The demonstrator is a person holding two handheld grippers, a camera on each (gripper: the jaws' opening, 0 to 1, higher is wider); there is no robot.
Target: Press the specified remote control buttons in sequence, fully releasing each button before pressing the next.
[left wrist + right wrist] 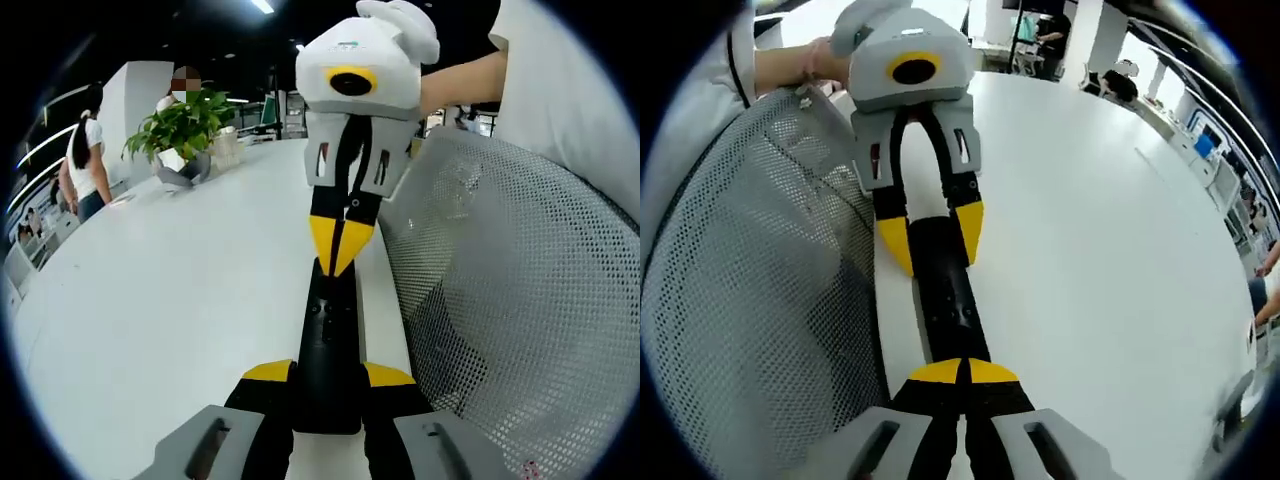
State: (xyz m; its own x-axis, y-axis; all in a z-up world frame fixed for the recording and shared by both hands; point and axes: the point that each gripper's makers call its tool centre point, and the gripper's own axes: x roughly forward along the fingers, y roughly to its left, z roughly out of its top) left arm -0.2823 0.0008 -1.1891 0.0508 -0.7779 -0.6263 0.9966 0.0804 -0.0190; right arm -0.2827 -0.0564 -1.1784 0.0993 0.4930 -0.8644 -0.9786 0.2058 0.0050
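1. In the left gripper view, the left tongs (329, 378) rise from the bottom centre of the frame, their yellow-tipped jaws set one on each side of the near end of a black remote control (330, 340) — holding it by its long edges.
2. The remote control lies lengthwise on the white tabletop (180, 290), running from bottom centre up toward the middle of the frame, close beside the tabletop's right edge.
3. At the centre of that view the right tongs (341, 245) come down from the top of the frame, their two yellow tips drawn together into one point that meets the far end of the remote control.
4. In the right gripper view, the right tongs (962, 372) sit at bottom centre with jaws closed tip to tip, nothing between them, the tips lying over the near end of the remote control (946, 290).
5. Higher in that frame, the left tongs (930, 240) straddle the remote control's far end — one yellow jaw on each side.
6. A grey mesh chair back (520, 300) fills the right side of the left gripper view and the left side of the right gripper view.
7. A potted plant (185, 130) stands on the tabletop at upper left of the left gripper view, and a person (85, 165) stands further left.
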